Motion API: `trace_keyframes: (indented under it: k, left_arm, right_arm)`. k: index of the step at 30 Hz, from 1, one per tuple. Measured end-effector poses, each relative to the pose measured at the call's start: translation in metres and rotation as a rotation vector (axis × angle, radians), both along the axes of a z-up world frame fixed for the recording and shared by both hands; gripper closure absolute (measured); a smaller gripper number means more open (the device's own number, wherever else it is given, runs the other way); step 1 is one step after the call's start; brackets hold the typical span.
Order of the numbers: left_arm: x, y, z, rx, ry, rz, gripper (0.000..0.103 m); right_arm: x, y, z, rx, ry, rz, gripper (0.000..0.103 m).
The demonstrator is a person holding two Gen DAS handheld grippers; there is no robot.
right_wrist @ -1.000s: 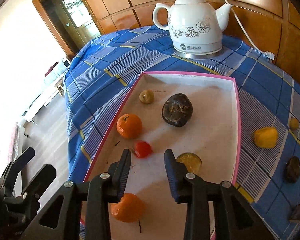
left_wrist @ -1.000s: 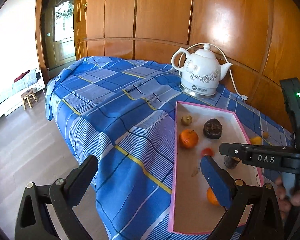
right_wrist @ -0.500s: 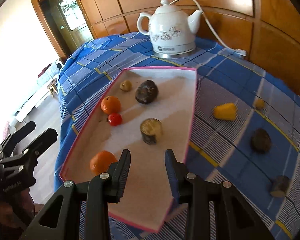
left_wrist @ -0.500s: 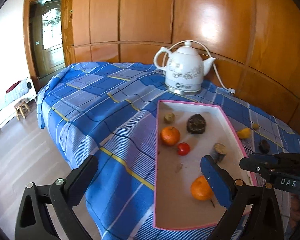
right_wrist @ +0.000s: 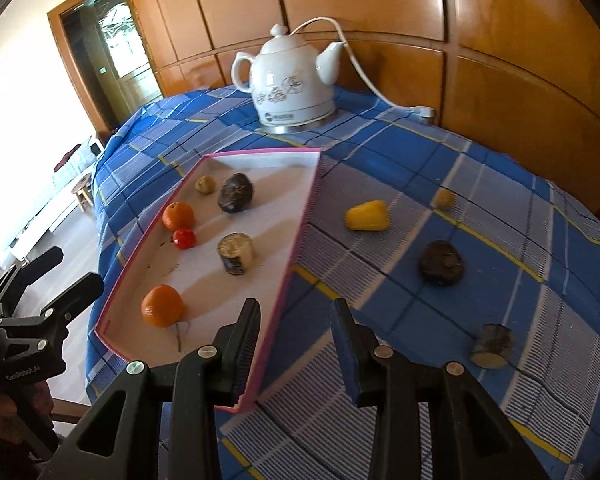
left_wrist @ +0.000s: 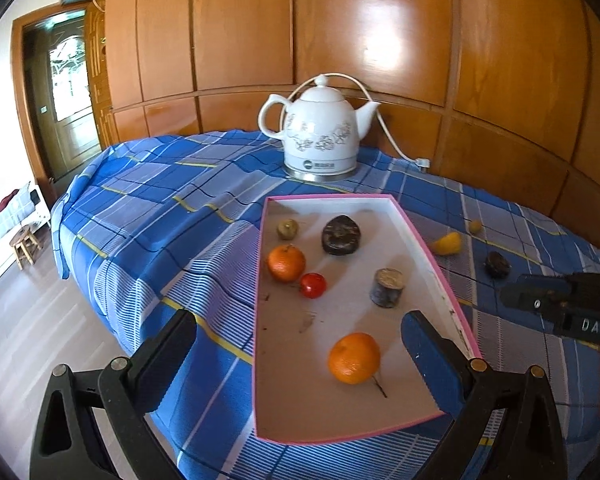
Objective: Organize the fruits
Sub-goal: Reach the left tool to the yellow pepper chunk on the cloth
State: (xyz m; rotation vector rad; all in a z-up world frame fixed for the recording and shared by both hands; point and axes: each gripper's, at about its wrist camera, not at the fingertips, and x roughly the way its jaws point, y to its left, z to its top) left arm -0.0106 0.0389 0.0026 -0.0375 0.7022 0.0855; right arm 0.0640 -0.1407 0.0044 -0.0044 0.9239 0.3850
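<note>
A pink-rimmed tray [left_wrist: 420, 236] [right_wrist: 296, 236] on the blue checked cloth holds two oranges [left_wrist: 354, 358] [left_wrist: 286, 263], a red tomato [left_wrist: 313, 285], a dark fruit [left_wrist: 341, 235], a small tan fruit [left_wrist: 287, 229] and a cut cylinder piece [left_wrist: 387, 287]. On the cloth right of the tray lie a yellow fruit [right_wrist: 367, 216], a dark fruit [right_wrist: 441, 262], a small tan fruit [right_wrist: 444, 199] and a cut piece [right_wrist: 493, 345]. My left gripper [left_wrist: 300, 356] is wide open and empty at the tray's near end. My right gripper [right_wrist: 296, 338] is open and empty over the tray's near right corner.
A white electric kettle [left_wrist: 320, 136] with its cord stands behind the tray against the wood-panelled wall [left_wrist: 380, 32]. The table edge drops to the floor on the left, where a small stool [left_wrist: 24, 242] and a doorway [left_wrist: 68, 96] show.
Both grippers have pulled back and up from the tray. The right gripper has swung right, so the loose fruits on the cloth now show. The cut piece stands in the tray.
</note>
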Motion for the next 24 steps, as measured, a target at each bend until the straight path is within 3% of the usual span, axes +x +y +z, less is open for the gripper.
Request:
trace_keyframes:
  k: [24]
  left_arm:
    - [0.001,-0.025,-0.005,0.026,0.030,-0.076,0.000]
  right_arm:
    - [0.000,-0.066,0.015,-0.053,-0.044,-0.110,0.066]
